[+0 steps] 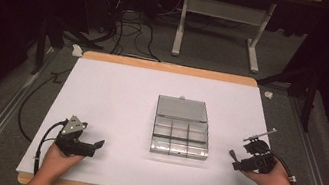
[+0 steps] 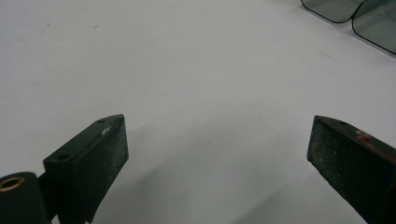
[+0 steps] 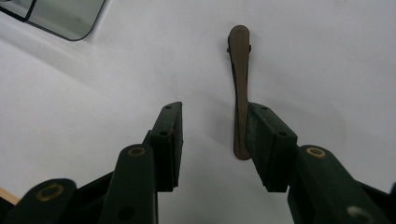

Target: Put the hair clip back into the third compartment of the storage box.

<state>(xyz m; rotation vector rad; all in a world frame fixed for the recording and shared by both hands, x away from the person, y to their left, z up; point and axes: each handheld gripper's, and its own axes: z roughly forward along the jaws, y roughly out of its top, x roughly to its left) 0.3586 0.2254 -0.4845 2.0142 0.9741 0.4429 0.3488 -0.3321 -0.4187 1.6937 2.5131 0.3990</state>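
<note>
Desk (image 1: 116,94): white top, wood edge. Clear compartment box (image 1: 182,127) sits mid-desk, lid folded open toward the far side, its corners showing in both gripper views. Left tool (image 1: 99,144) near the front-left of the desk, jaws wide apart, nothing between them (bare desk under them). Right tool (image 3: 212,140) front-right, well apart from the box, jaws apart. Brown hair clip (image 3: 240,88) lies flat on the desk in that gap, touching the right-hand jaw's inner pad and sticking out past the jaw tips; the other jaw is clear of it, so not clamped.
</note>
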